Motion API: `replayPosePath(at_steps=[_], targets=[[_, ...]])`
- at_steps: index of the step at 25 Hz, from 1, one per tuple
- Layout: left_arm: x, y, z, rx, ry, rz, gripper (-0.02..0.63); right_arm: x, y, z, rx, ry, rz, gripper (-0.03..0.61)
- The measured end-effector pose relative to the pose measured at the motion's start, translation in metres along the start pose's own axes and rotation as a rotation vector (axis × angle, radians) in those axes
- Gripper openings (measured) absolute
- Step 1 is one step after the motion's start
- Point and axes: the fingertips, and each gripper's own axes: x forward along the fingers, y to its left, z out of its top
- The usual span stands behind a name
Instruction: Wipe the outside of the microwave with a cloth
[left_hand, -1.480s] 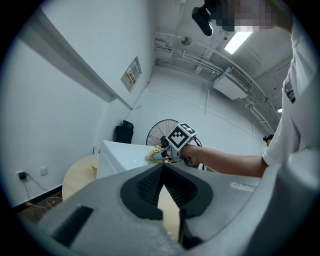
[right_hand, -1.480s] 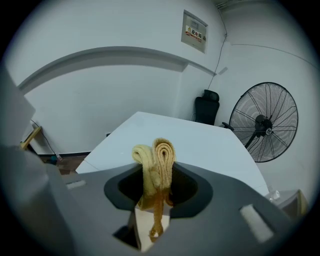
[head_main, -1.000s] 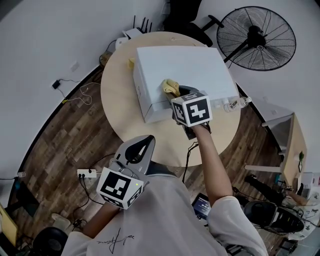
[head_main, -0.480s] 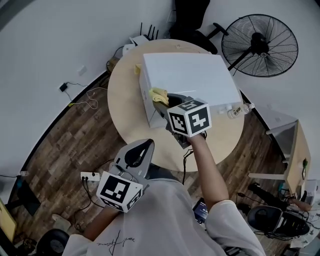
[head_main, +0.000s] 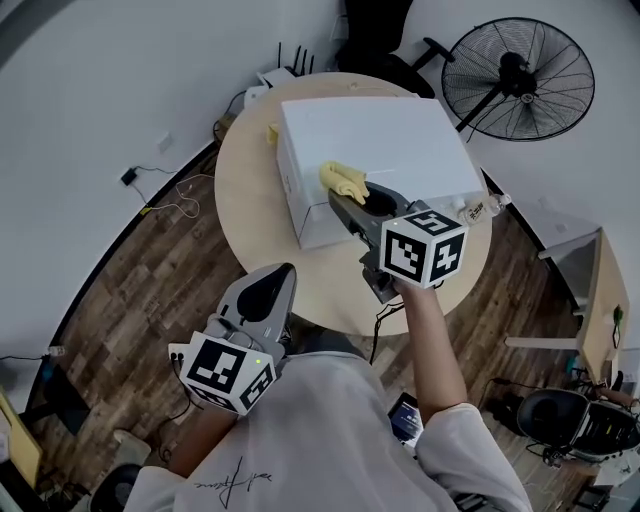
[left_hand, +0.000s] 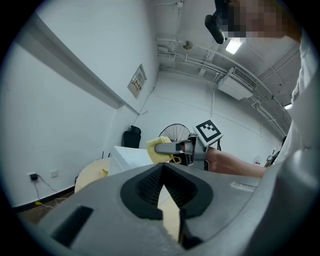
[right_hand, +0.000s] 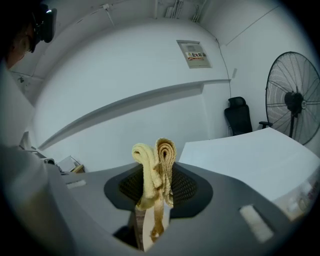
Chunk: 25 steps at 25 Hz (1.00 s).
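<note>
Wood-plank flooring (head_main: 120, 290) surrounds a round, light-coloured table (head_main: 245, 195), on which the white microwave (head_main: 390, 140) is placed. A pedestal fan (head_main: 517, 78) is positioned beyond the table, and a clear bottle (head_main: 478, 210) lies just beside the microwave's right end.

The right gripper (head_main: 343, 198) is extended over the microwave's top, near its front edge. Its jaws are clamped on the yellow cloth (head_main: 343, 180), which is bunched into two folded rolls between the pads. Contact between cloth and microwave cannot be confirmed from any view.

The left gripper (head_main: 262, 298) is held low, close to the person's body and well apart from the table. Its jaws are brought together, with only a thin wedge of gap below the tips, and nothing is held between them.
</note>
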Motion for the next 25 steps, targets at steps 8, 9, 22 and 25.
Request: replayPosePath(at_steps=[8, 9, 22, 25], targets=[[0.008, -0.011, -0.006, 0.011, 0.020, -0.026, -0.011, -0.045, -0.017, -0.010, 0.012, -0.066, -0.068, 0.132], [0.009, -0.012, -0.006, 0.012, 0.022, -0.030, -0.011, -0.049, -0.018, -0.014, 0.015, -0.067, -0.074, 0.132], [0.011, -0.011, -0.016, 0.004, 0.040, -0.007, -0.011, -0.122, -0.028, -0.037, 0.076, -0.165, -0.141, 0.130], [0.011, -0.007, -0.018, -0.002, 0.047, 0.010, -0.011, -0.135, -0.030, -0.047, 0.038, -0.162, -0.193, 0.130]])
